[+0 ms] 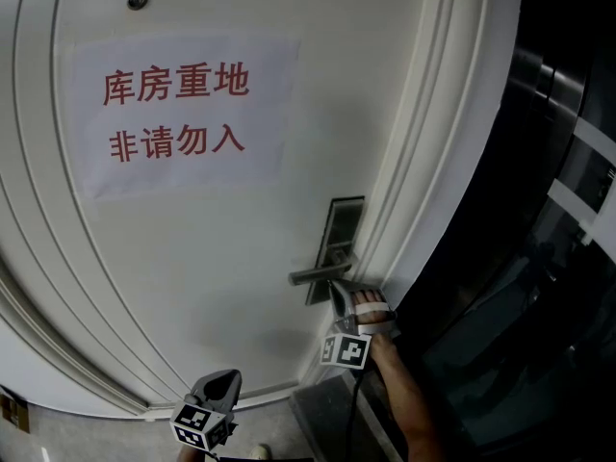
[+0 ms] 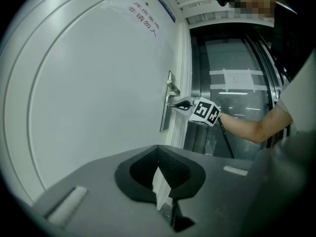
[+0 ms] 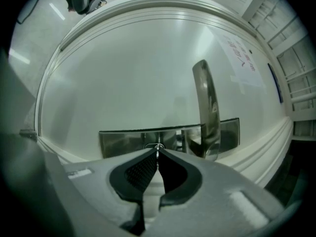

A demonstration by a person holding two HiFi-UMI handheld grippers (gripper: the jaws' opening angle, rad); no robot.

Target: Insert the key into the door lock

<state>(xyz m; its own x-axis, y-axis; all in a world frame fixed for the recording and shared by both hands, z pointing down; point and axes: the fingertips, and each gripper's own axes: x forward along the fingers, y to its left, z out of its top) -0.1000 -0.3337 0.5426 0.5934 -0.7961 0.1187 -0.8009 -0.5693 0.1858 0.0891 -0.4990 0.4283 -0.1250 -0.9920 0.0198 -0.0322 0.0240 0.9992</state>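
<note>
Key point(image 3: 158, 146), a thin sliver of silvery metal, shows only at the very tips of my right hand-held gripper point(image 3: 158, 151), whose dark ribbed jaws are pressed together on it. It lies right against the brushed steel lock plate point(image 3: 123, 141) on the white panelled door point(image 1: 192, 258), over what looks like a small oval keyhole point(image 3: 154, 145). I cannot tell whether the blade has gone in at all. The steel lever handle point(image 3: 207, 107) stands close beside the jaw tips.

I judge this to be the seating step. To do it well I would hold the right hand-held gripper level and square to the plate, with the blade lined up with the slot. I would push straight along the blade with light force and not twist until it is fully home. The pinch should be firm so the key cannot pivot between the pads. If it binds, I would ease back a little and re-aim instead of forcing it, taking care not to nudge the lever.

My left hand-held gripper point(image 1: 223, 381) hangs low, well apart from the lock, its jaws closed on nothing.
</note>
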